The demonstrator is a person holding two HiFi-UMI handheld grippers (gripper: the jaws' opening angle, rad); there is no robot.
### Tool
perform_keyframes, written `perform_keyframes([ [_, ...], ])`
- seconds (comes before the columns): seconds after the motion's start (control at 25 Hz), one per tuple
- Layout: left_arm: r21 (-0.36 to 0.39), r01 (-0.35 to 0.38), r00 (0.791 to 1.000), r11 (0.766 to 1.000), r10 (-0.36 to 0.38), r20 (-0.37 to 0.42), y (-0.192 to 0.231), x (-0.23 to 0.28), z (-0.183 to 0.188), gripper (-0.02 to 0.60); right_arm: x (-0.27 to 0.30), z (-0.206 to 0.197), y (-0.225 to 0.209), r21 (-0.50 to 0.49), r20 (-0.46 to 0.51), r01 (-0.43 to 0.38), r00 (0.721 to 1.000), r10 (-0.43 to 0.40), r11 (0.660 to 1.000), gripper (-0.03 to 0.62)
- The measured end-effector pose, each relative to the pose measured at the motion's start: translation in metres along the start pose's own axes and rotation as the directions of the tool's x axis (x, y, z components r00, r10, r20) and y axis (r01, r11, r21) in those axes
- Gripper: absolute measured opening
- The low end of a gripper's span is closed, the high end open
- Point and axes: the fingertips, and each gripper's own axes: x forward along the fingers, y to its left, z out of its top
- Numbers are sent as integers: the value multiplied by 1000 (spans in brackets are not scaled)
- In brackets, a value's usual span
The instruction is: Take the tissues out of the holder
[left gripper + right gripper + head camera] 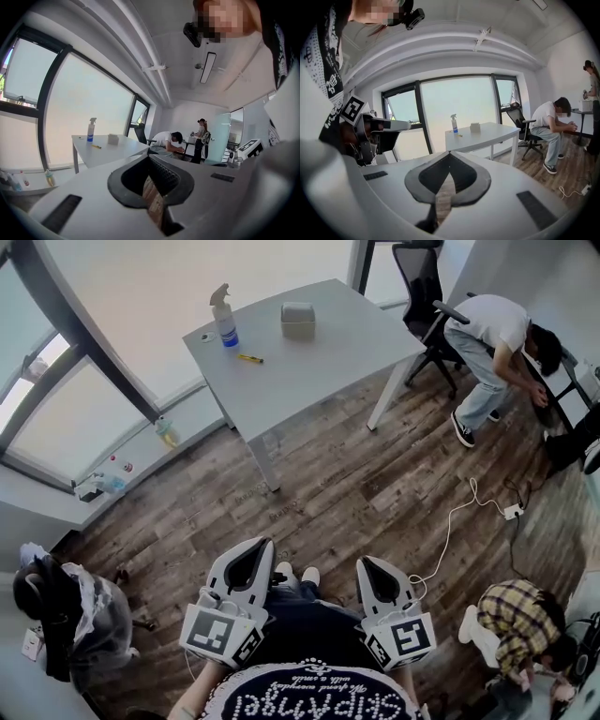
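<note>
Both the left gripper point(261, 547) and right gripper point(367, 563) are closed, empty (holder point(298, 320) well apart); tissues, likely soft and light, suit a top pinch.

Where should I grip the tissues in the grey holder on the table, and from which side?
Probably at the holder top, coming from above: it stands upright on the table, paler top face up. The tissues themselves are too small to see.

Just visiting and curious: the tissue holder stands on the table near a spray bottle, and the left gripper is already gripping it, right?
Not quite. The tissue holder does stand on the table near the spray bottle, but the left gripper is not gripping it. The head view shows that gripper far back from the table, with nothing in its jaws.
</note>
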Motion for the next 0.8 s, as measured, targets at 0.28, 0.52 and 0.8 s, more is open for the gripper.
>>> perform_keyframes([
  [0.28,-7,-9,1000,1000,9,3,-16,0,-7,2,-13,-2,-4,44,42,-74,997,72,996,14],
  [0.52,-23,-9,1000,1000,9,-16,-13,9,-9,2,-9,-8,-11,99,30,-86,996,83,991,14],
  [0.8,-61,12,999,998,-14,-35,0,35,-8,2,11,-5,-19,76,-8,-67,998,67,995,14],
])
